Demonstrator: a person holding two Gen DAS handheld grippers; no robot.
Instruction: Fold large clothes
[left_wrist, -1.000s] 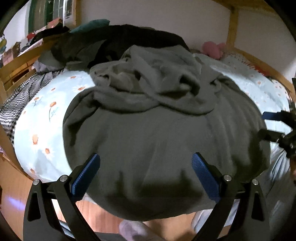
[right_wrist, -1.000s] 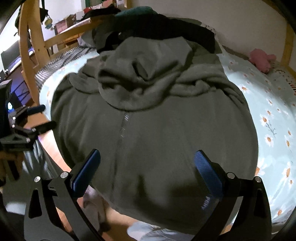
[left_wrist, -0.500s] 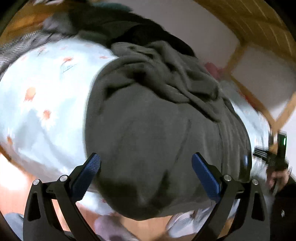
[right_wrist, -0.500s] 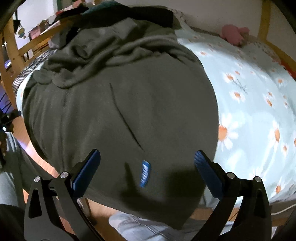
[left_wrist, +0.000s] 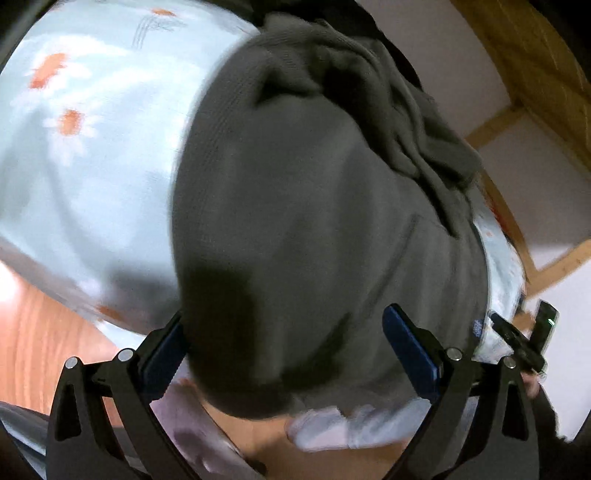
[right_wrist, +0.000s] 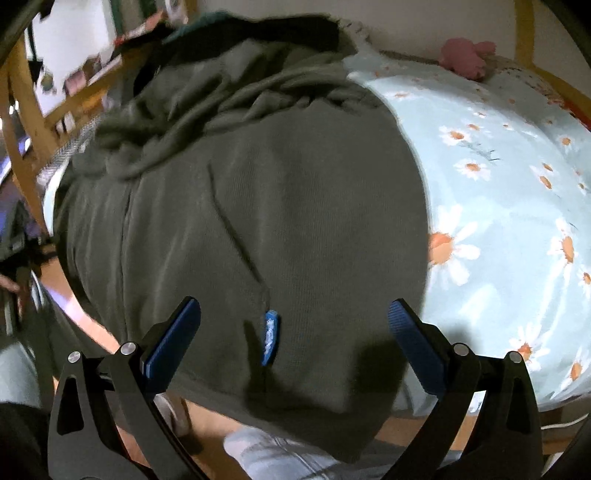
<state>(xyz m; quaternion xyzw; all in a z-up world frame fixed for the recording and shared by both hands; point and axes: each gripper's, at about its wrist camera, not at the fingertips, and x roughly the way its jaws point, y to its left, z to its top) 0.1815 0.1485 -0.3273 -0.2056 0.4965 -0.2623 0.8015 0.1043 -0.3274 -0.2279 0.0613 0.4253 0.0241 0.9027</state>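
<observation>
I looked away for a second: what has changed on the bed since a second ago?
Both grippers spread apart and dropped toward the hoodie's near hem: the left gripper to its left corner, the right gripper to the side with the blue tag. Both stay open, nothing grasped. The hoodie lies unmoved on the floral sheet.

left gripper (left_wrist: 282, 343) closing in on the grey hoodie (left_wrist: 317, 229) hem at frame bottom, right gripper (right_wrist: 293, 334) nearing the blue tag (right_wrist: 270, 336), hoodie filling more of both frames
</observation>
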